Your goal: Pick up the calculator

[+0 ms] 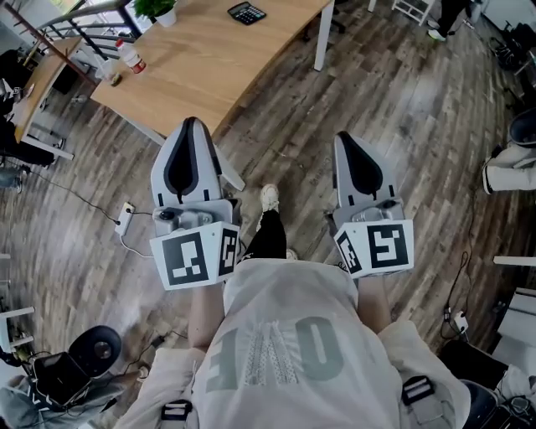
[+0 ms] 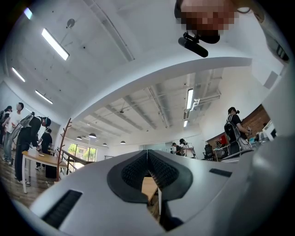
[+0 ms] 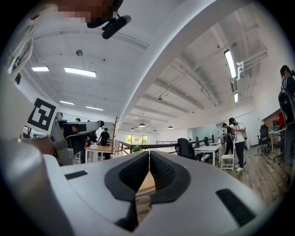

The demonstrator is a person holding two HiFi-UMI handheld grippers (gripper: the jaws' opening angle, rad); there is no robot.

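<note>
So I'm only at the approach step, I reckon: the calculator lies at the far side of the wooden table, well apart from both grippers. The left gripper and right gripper each have their jaws pressed together with nothing between them, held out over the floor short of the table's near edge. The next move calls for closing that gap and opening one gripper before reaching across. There's room on the tabletop: a bottle and a potted plant sit off left, and the white table leg stands on the right.
</note>
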